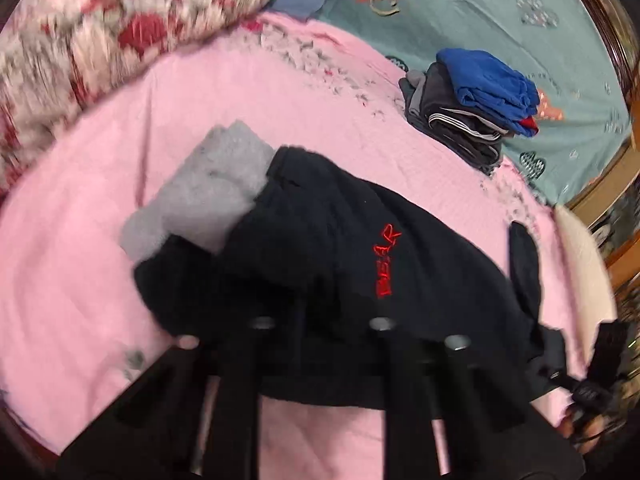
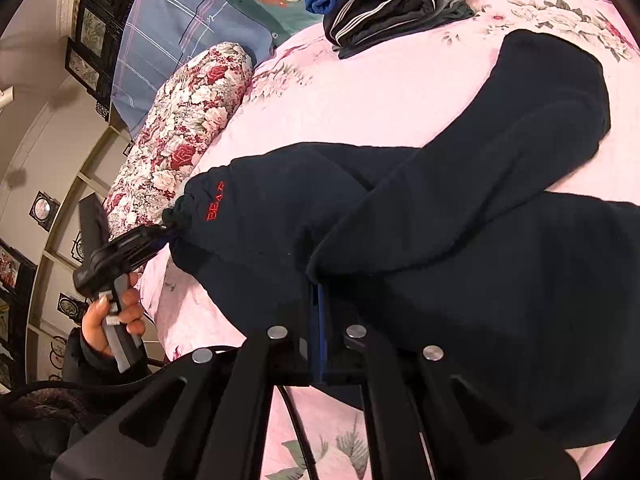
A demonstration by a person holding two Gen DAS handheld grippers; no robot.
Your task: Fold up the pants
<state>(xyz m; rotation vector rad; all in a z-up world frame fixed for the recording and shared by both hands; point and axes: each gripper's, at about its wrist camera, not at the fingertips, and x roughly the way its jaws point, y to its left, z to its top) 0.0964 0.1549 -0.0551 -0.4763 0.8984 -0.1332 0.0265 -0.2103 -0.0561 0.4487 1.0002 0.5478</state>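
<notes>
**Left wrist view first: both grippers clamp the waist end of the black pants**

Left wrist view: the black pants [image 1: 320, 248] lie on the pink bedspread [image 1: 100, 240], with red "BEAR" lettering [image 1: 386, 264] on the near hip and a grey lining [image 1: 208, 188] showing at the far left where the cloth is turned back. The left gripper [image 1: 320, 336] sits at the near edge of the garment. Its fingertips are lost in the dark cloth, so from here I cannot tell how the jaws stand. A stack of folded clothes [image 1: 476, 104], blue on top, waits far right, and a floral bolster [image 1: 120, 28] lies far left. The frame is blurred, as if the hand is moving.

Right wrist view: the right gripper [image 2: 320, 320] is closed on a fold of the pants [image 2: 440, 240], its blue pads pressed together with cloth pinched between them. At the left, the left gripper [image 2: 160, 230] bites the gathered waistband, with the person's left hand [image 2: 114, 316] squeezing the handle. One leg [image 2: 540, 120] runs away to the far right, crossing over the other, and the folded stack [image 2: 384, 4] sits beyond it.

The step in hand looks like lifting or dragging the waist end to straighten the garment before a fold; the task seems early. To do it well, I would keep both grips level and draw them apart until the waistband is taut, then pull toward the near edge so the crossed legs slide flat and parallel. The fleece looks thick and heavy, so a shallow pinch could slip.
</notes>
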